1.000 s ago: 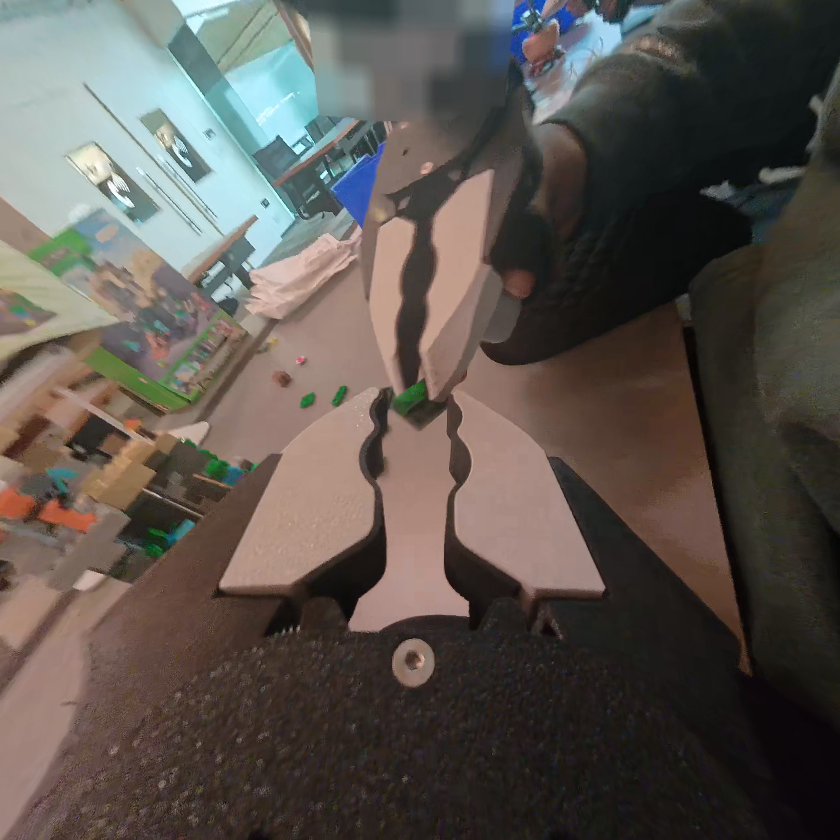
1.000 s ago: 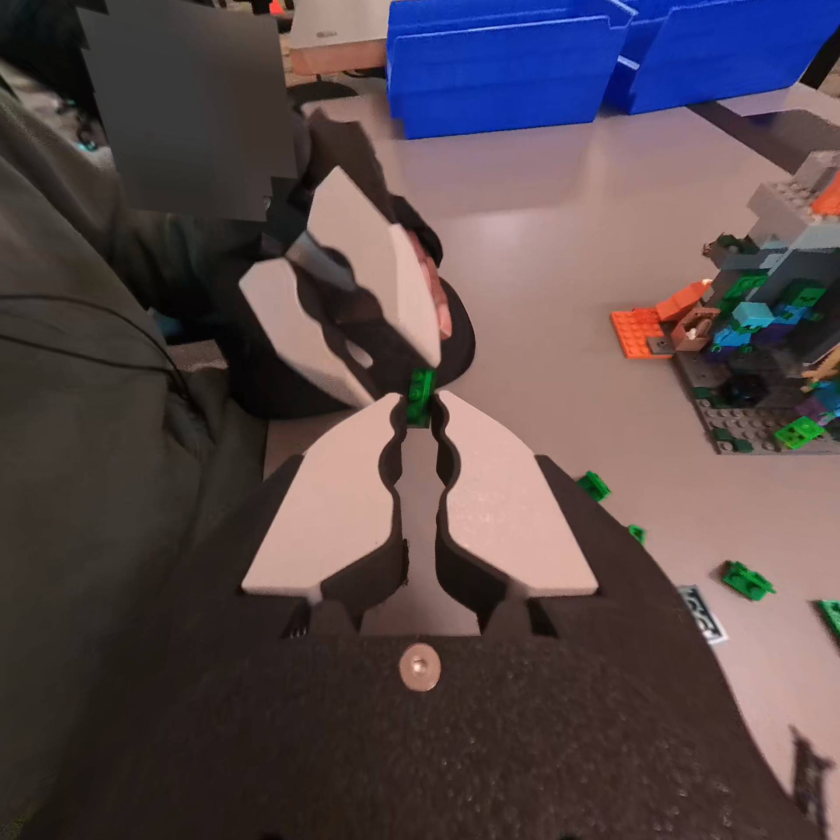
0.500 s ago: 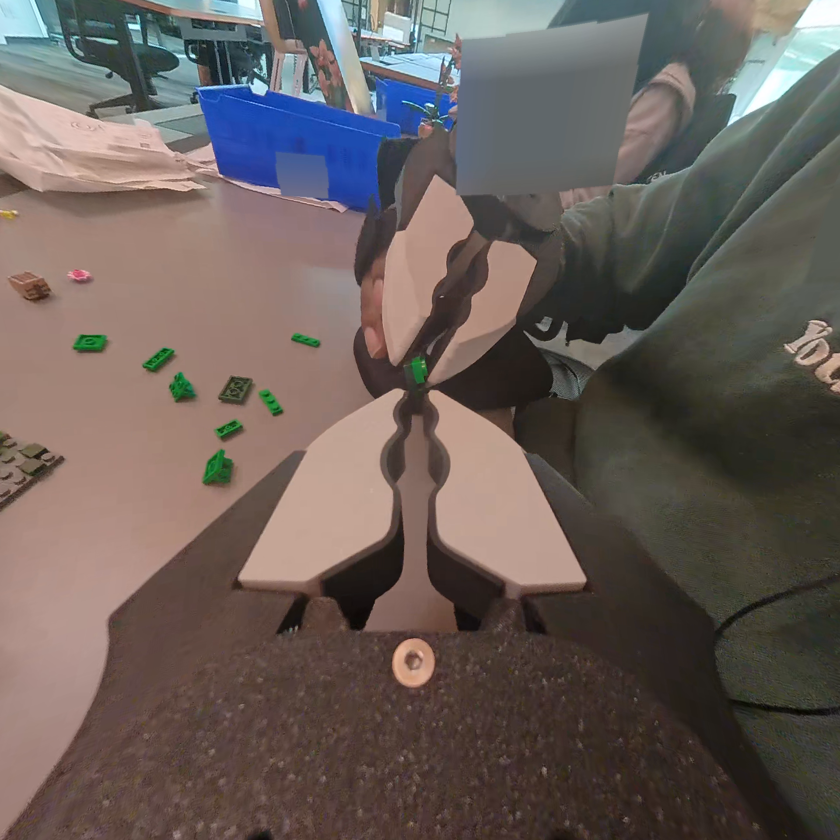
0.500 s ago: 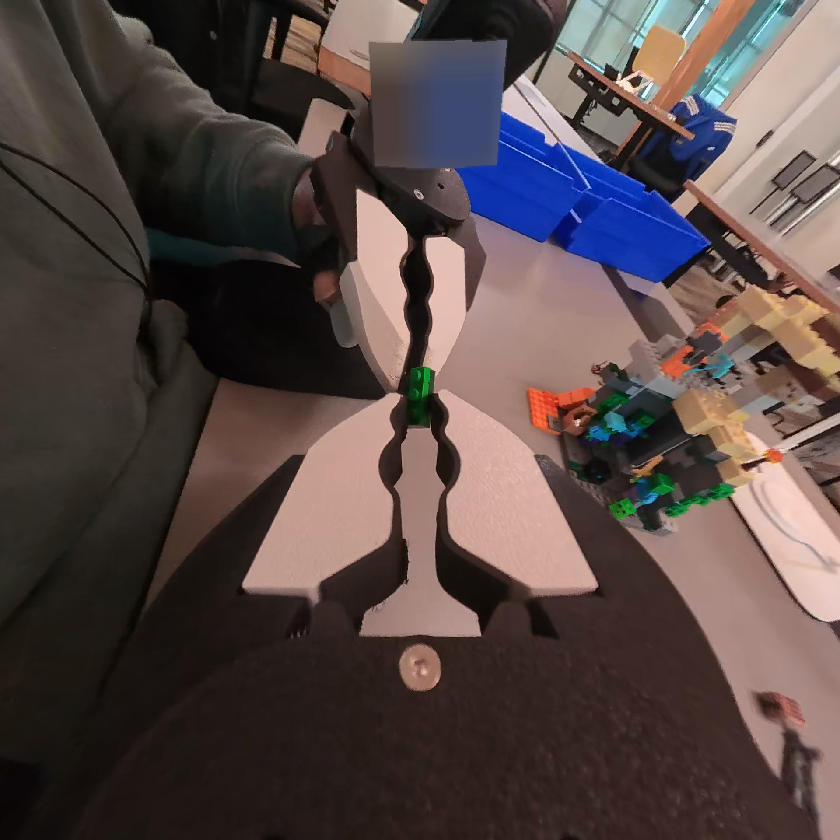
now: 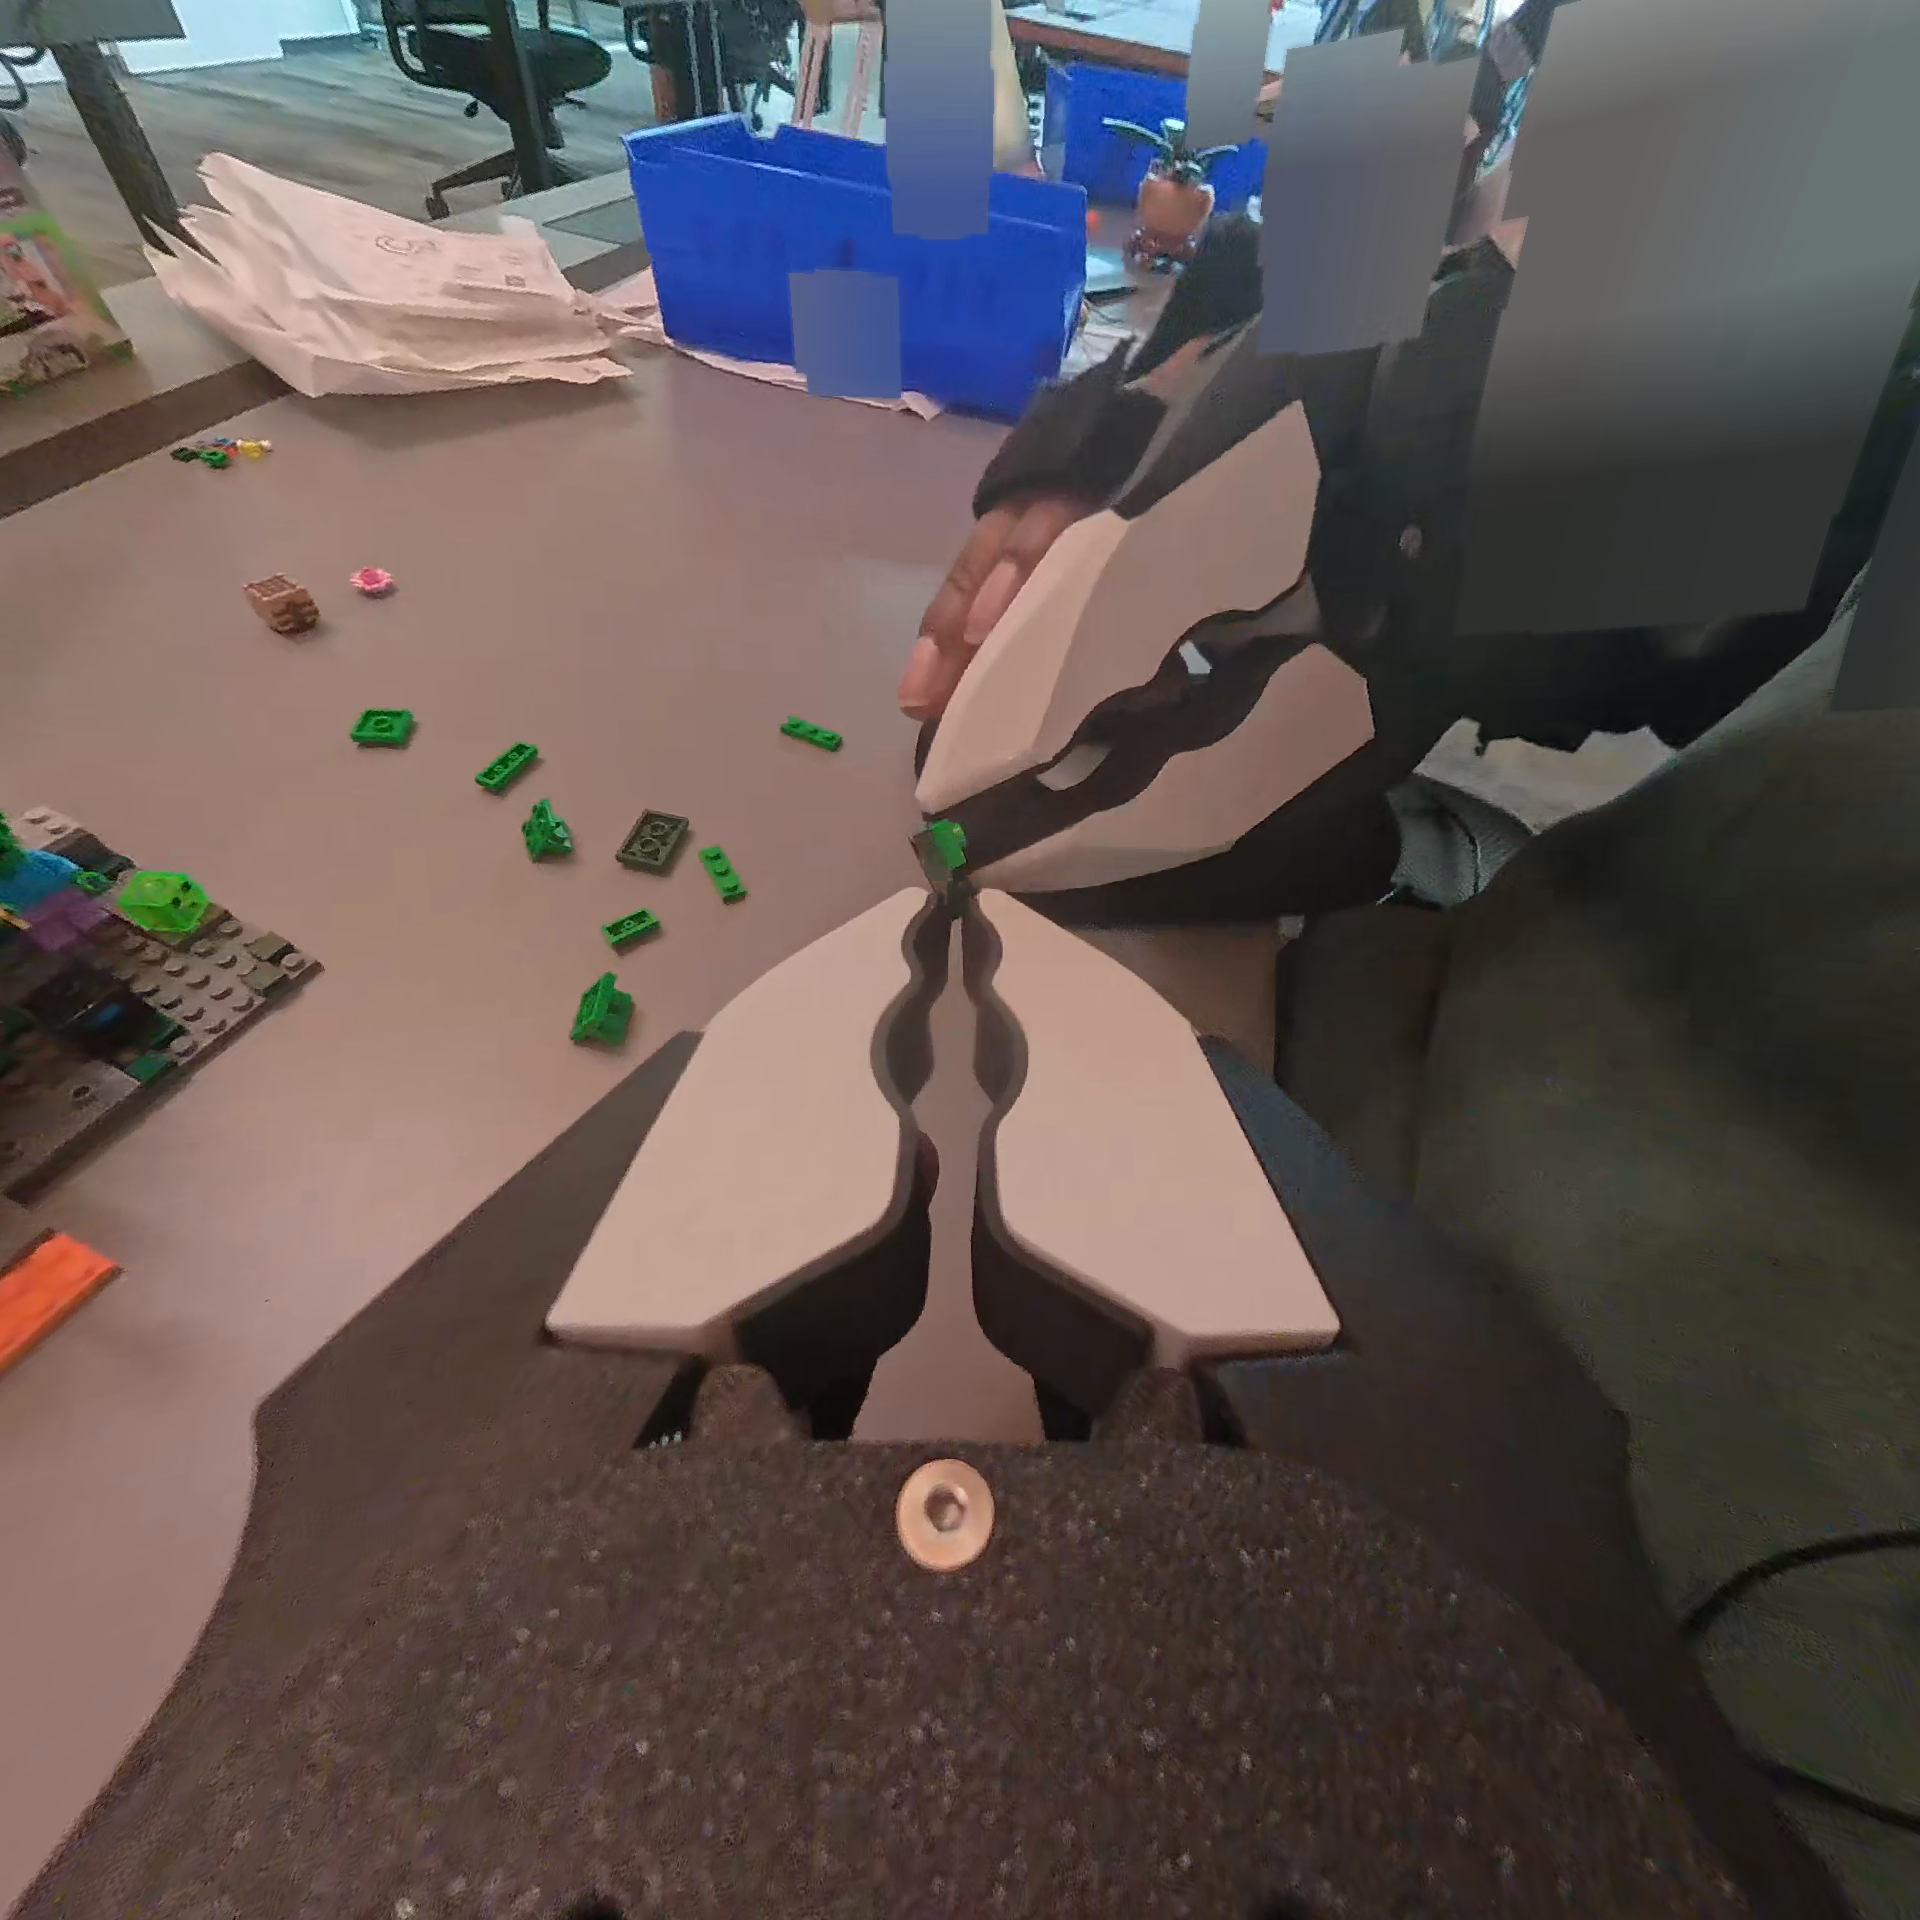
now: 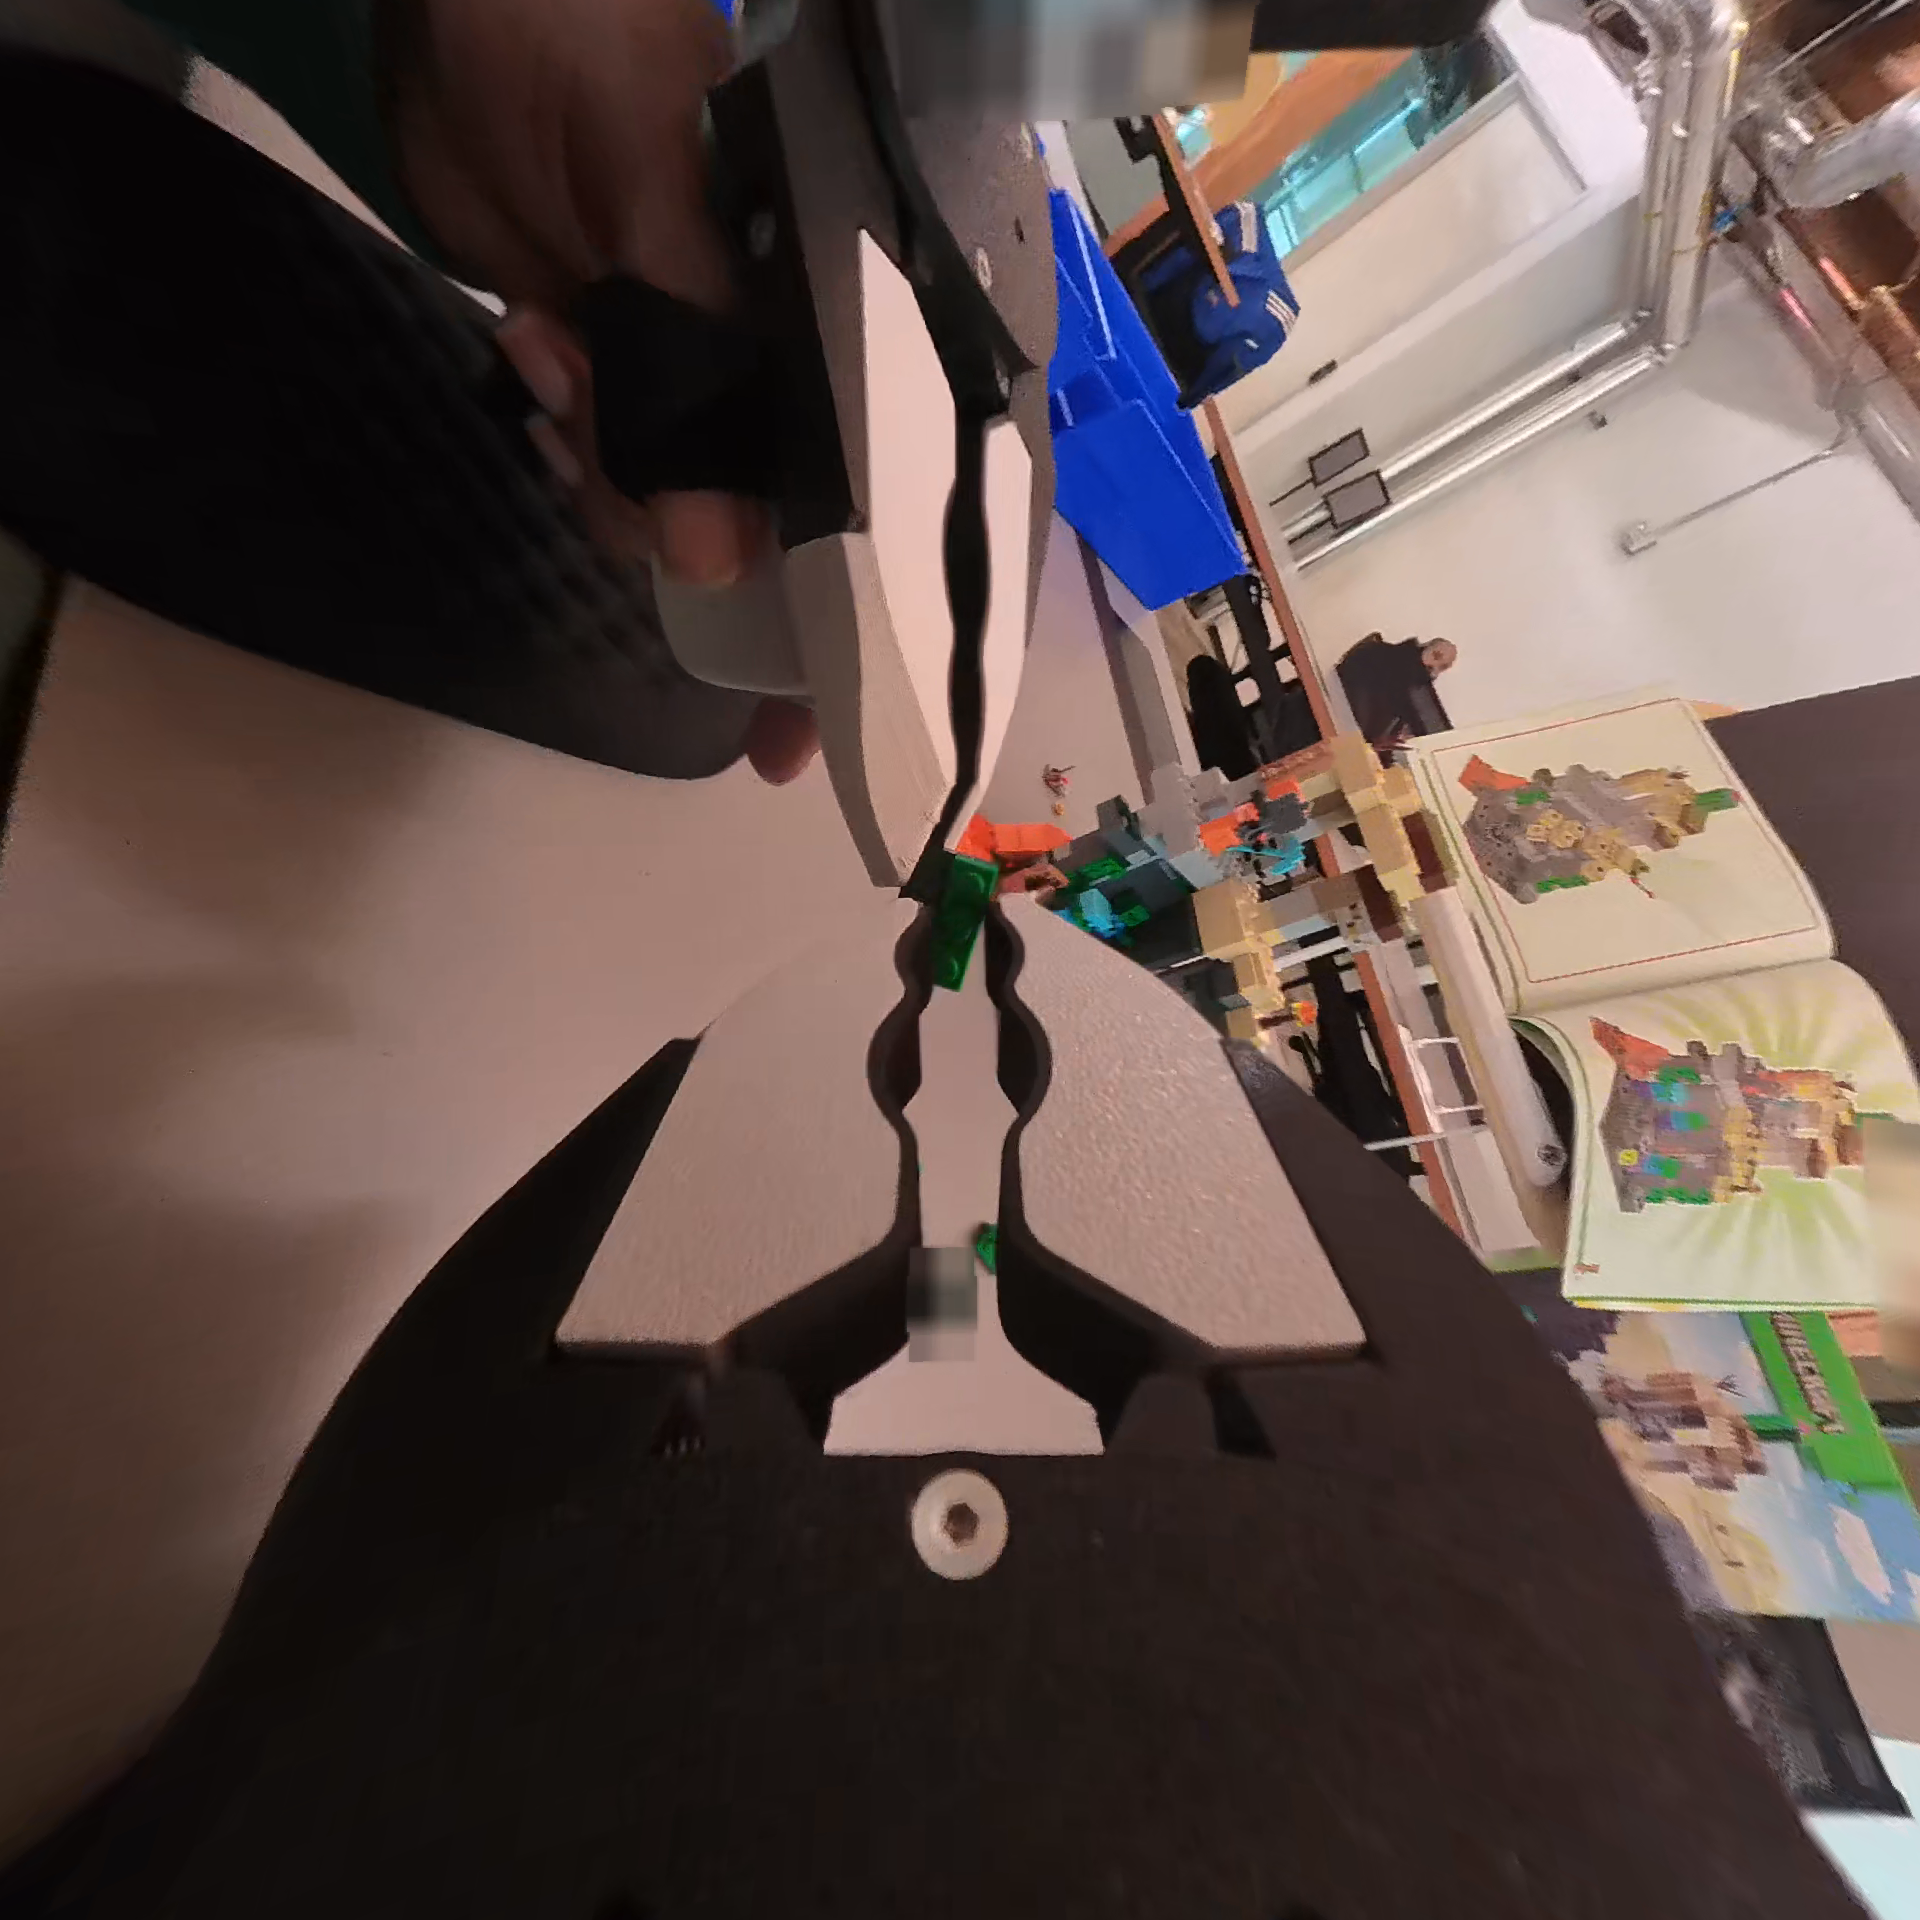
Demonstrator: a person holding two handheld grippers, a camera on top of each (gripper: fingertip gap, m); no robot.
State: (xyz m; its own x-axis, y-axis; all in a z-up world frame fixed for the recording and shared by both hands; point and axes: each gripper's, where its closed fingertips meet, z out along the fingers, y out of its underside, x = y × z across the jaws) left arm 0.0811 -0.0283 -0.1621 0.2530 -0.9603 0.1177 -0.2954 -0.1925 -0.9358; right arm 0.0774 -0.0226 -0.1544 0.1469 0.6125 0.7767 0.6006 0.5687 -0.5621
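Note:
My left gripper (image 5: 948, 902) and my right gripper (image 6: 958, 928) meet tip to tip above the table edge, close to the person's body. In the right wrist view the right gripper is shut on a small green plate (image 6: 964, 916). The left gripper (image 6: 928, 883) comes down from above and touches the plate's upper end. In the left wrist view the right gripper (image 5: 938, 831) reaches in from the upper right with the green piece (image 5: 943, 840) at its tips. My left fingertips are closed on a small dark green piece (image 5: 957, 889) pressed against it. A hand (image 5: 961, 613) holds the right gripper.
Several loose green pieces (image 5: 623, 925) lie on the grey table left of the grippers. A brick build on a grey baseplate (image 5: 187, 977) stands at the left edge. Blue bins (image 5: 748, 260) and paper bags (image 5: 384, 301) are at the back. An open booklet (image 6: 1621, 831) lies beyond the model (image 6: 1247, 831). The model (image 6: 1247, 831) is about 25 centimetres from both grippers' fingertips.
Both grippers stayed tip to tip with the green pieces between them. They swung and rolled together: the right wrist view is now tilted sideways, and the right gripper now enters the left view from the right.

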